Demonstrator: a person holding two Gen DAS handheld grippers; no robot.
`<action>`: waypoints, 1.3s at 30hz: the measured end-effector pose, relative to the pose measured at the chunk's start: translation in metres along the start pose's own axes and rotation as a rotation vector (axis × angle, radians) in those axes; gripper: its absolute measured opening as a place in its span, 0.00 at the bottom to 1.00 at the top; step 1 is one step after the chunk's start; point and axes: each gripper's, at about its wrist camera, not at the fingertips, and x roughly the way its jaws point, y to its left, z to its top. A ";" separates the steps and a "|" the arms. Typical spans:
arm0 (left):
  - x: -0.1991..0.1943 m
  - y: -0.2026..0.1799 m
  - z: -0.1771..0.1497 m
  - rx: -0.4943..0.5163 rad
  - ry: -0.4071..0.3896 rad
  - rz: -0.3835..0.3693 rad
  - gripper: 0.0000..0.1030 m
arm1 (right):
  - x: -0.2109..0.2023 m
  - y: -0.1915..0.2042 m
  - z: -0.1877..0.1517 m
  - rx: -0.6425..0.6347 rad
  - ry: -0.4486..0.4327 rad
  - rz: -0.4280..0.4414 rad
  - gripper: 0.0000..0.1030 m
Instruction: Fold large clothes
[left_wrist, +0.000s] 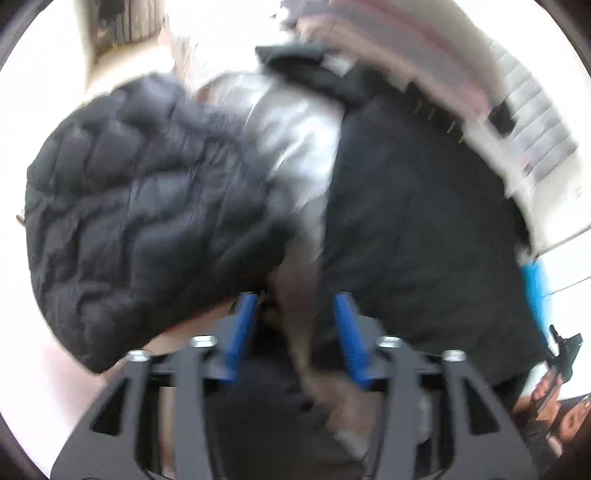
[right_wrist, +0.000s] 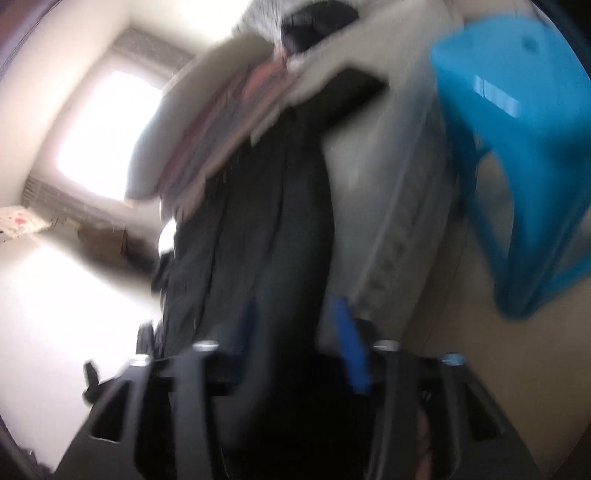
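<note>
Both the left gripper (left_wrist: 295, 317) and right gripper (right_wrist: 295, 325) pinch folds of the black puffer jacket (left_wrist: 147, 206), which stretches lengthwise straight ahead of each.

Left wrist view: the jacket (left_wrist: 155, 206) fills the field from nine o'clock to three o'clock, its quilted part at nine to ten o'clock, and a fold of it runs down to six o'clock between the fingers of the left gripper (left_wrist: 295, 332). Right wrist view: the jacket (right_wrist: 258, 229) runs from twelve o'clock down to six o'clock between the fingers of the right gripper (right_wrist: 295, 336). The stool (right_wrist: 517, 147) lies at two o'clock, the window (right_wrist: 107, 133) at ten o'clock.
</note>
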 end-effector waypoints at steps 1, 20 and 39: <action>-0.004 -0.011 0.003 0.024 -0.030 -0.018 0.61 | 0.002 0.012 0.017 -0.050 -0.051 -0.067 0.70; 0.195 -0.346 0.091 0.306 0.031 -0.460 0.77 | 0.220 0.034 0.096 -1.224 -0.260 -0.826 0.93; 0.248 -0.332 0.102 0.188 0.113 -0.498 0.77 | 0.254 0.001 0.169 -0.981 -0.086 -0.595 0.31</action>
